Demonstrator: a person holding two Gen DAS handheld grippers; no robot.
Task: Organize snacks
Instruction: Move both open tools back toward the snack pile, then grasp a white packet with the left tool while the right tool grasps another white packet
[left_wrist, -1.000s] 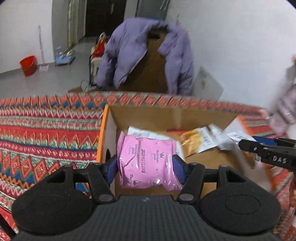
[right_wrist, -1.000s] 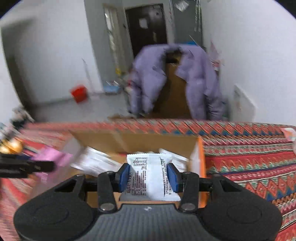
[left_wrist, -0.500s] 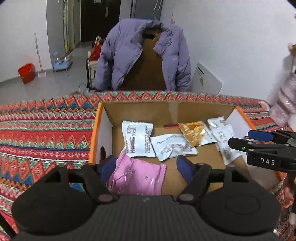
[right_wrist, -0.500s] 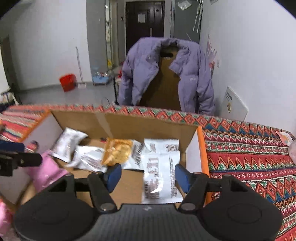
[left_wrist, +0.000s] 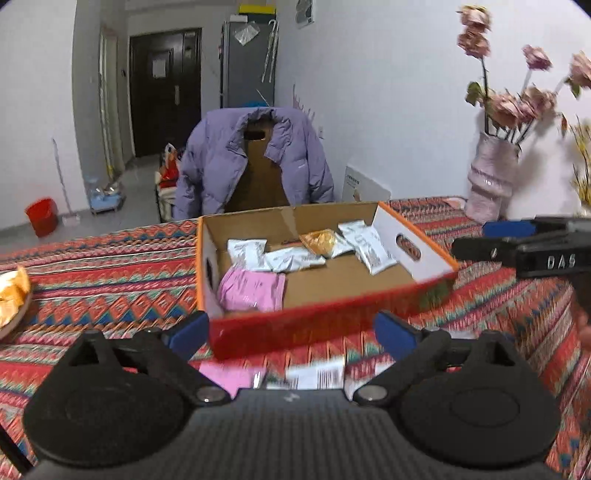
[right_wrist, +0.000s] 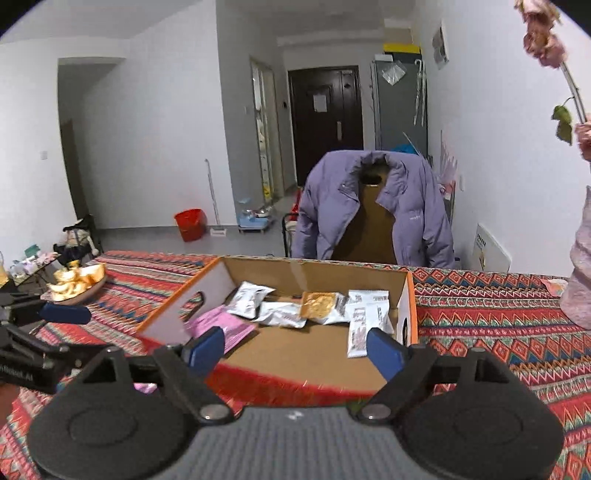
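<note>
**Both packets dropped; both grippers back out of the box**

A second ago each tool was pinching a snack over the cardboard box (left_wrist: 413, 254): the left gripper (left_wrist: 291, 330) a pink packet (left_wrist: 253, 290), the right gripper (right_wrist: 295, 349) a white packet (right_wrist: 360, 326); half a second ago both had let go; now both stand with their blue fingers spread wide and nothing between them, drawn back to the near side of the box and raised above the patterned tablecloth (left_wrist: 110, 266).

The pink packet lies flat in the near-left corner of the box, against the left wall; the white packet lies along the right wall, near the handle cut-out; between them, toward the far wall, sit more silver-white packets (left_wrist: 293, 258) and an orange-gold snack (left_wrist: 321, 240), loosely overlapping and not in rows.

In the left wrist view, blurred pink and white shapes (left_wrist: 280, 376) show on the cloth just under the left gripper, near side of the box; they look like more packets, though the blur hides what they are; if so, the task is part-way through, and the retreat reads as a reach for the next pair; a dish of gold-wrapped pieces (right_wrist: 75, 280) rests far left on the table, well apart from the box.
</note>
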